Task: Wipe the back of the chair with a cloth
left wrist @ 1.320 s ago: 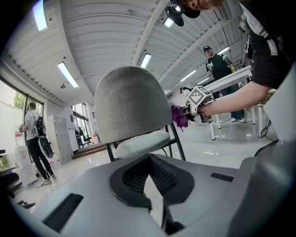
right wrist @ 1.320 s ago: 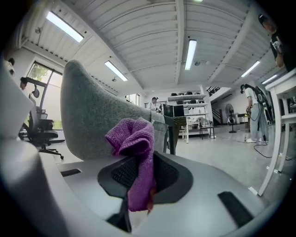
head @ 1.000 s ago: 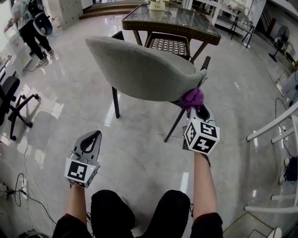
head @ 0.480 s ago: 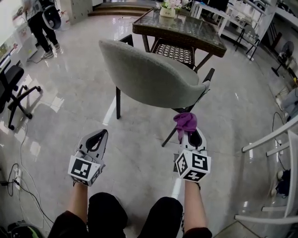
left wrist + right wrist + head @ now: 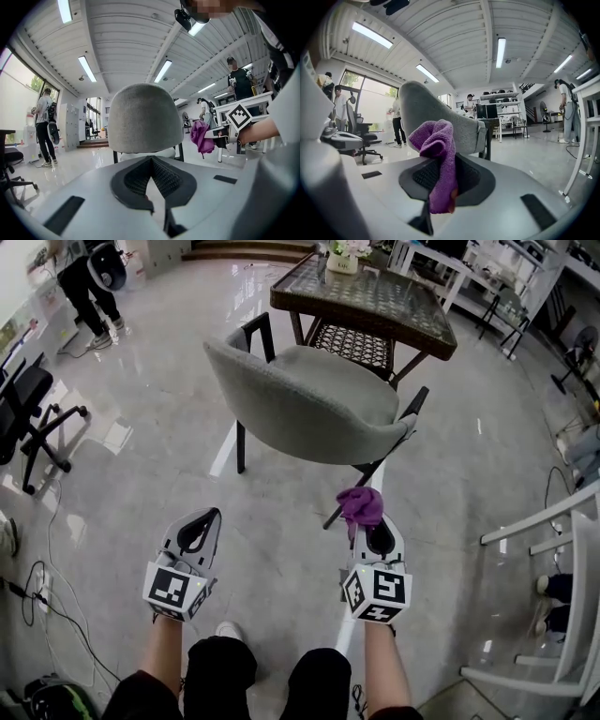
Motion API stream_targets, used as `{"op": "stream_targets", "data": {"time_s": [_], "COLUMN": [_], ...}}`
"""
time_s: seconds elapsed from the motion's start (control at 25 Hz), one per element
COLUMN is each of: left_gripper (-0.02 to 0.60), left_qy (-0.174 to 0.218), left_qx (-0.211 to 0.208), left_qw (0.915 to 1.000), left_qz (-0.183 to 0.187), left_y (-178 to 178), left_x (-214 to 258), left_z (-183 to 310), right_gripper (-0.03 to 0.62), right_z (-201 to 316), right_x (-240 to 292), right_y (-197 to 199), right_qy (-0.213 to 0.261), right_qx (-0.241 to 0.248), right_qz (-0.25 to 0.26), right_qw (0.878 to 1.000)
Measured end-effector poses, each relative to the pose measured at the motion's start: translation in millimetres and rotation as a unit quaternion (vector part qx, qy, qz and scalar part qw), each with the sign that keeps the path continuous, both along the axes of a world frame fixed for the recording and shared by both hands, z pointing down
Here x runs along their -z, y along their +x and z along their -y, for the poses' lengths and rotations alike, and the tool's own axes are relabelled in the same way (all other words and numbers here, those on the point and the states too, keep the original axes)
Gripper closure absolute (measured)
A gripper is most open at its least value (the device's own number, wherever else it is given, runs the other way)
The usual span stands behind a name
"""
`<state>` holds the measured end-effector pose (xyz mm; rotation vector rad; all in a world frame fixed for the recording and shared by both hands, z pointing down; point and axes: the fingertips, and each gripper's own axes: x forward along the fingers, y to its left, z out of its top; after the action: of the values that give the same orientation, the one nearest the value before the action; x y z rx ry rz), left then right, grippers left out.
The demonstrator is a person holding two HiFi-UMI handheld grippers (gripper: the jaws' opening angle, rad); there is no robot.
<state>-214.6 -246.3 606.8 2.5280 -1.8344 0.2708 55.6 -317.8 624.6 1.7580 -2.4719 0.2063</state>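
My right gripper point(image 5: 373, 532) is clamped on the cloth point(image 5: 360, 504), held off the chair point(image 5: 291, 404) back, my left gripper point(image 5: 206, 517) is closed and empty; I judge wiping remains.

The cloth point(image 5: 361, 505) is purple; the chair point(image 5: 300, 404) is pale grey with black legs. The left claw point(image 5: 208, 517) and right claw point(image 5: 367, 523) are light grey, with black-and-white square-patterned cubes. The floor point(image 5: 122, 474) is glossy grey marble.
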Motion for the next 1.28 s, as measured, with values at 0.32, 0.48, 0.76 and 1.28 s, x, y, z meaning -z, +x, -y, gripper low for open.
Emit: {"op": "stream_targets", "data": {"time_s": [0.32, 0.48, 0.76, 1.28], "left_gripper": [0.572, 0.572, 0.572, 0.572], "left_qy": [-0.023, -0.03, -0.037, -0.016], "left_qx": [0.008, 0.014, 0.01, 0.007], "left_qw": [0.9997, 0.9993, 0.9991, 0.9995], "left_qz": [-0.008, -0.014, -0.017, -0.026], "left_y": [-0.5, -0.6, 7.2, 17.1], "left_x": [65.7, 106.5, 179.8, 329.2], "left_z": [-6.9, -7.3, -7.1, -19.8], "right_gripper": [0.505, 0.505, 0.505, 0.507], "right_z": [-22.6, -24.6, -32.8, -61.7], "right_x": [56.6, 94.8, 170.4, 312.4], "right_y": [-10.5, -15.6, -20.9, -9.1], "right_qy": [-0.031, -0.042, -0.051, -0.059], "right_qx": [0.002, 0.007, 0.016, -0.002], "right_qz": [0.026, 0.033, 0.03, 0.051], "right_qw": [0.999, 0.999, 0.998, 0.997]}}
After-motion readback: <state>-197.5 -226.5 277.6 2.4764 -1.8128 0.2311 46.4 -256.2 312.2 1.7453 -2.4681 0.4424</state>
